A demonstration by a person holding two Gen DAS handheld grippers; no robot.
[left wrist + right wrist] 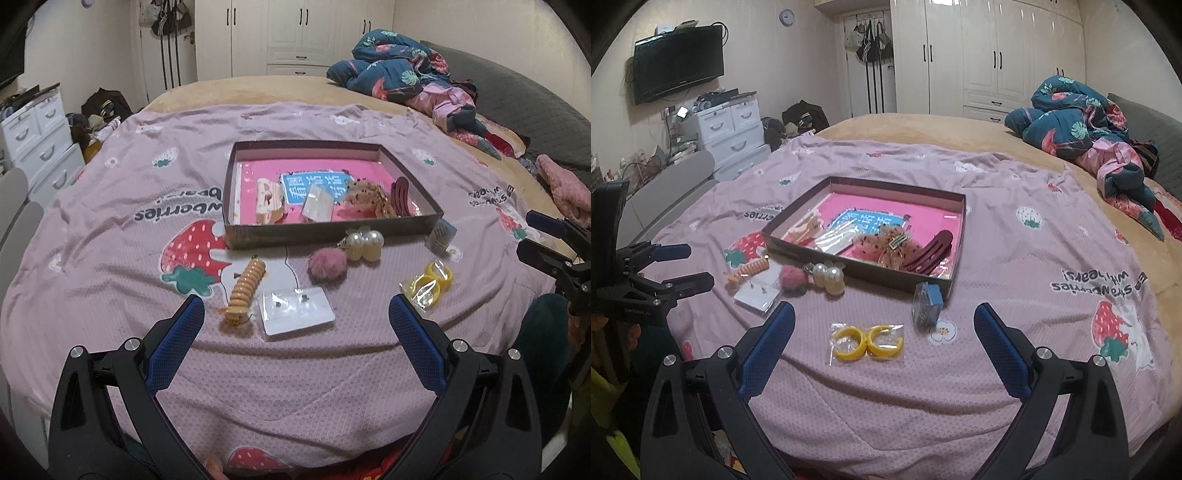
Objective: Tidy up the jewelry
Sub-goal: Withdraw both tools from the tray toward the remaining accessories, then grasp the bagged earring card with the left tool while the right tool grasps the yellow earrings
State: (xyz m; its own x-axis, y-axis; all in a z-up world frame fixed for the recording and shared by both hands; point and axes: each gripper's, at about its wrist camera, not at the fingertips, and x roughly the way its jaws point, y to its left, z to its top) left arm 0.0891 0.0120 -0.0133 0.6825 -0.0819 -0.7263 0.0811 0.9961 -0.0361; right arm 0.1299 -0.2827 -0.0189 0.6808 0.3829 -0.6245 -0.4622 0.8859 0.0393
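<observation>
A shallow dark box (pixel 236 236) (pixel 798 245) with a pink floor lies on the pink strawberry bedspread and holds a cream clip, a clear packet, a lace bow and a maroon claw clip (pixel 925 254). In front of it lie an orange spiral hair tie (pixel 245 286), a white earring card (pixel 297 312), a pink pompom (pixel 328 266), a pearl clip (pixel 364 243), bagged yellow hoops (pixel 867 339) and a small blue box (pixel 927 304). My left gripper (pixel 295 314) is open and empty above the earring card. My right gripper (pixel 884 321) is open and empty above the yellow hoops.
The bedspread (pixel 110 280) covers the near half of a bed. A crumpled floral quilt (pixel 1082 125) lies at the far right. White drawers (pixel 727 129) and a wall TV (pixel 677 68) stand to the left, wardrobes at the back.
</observation>
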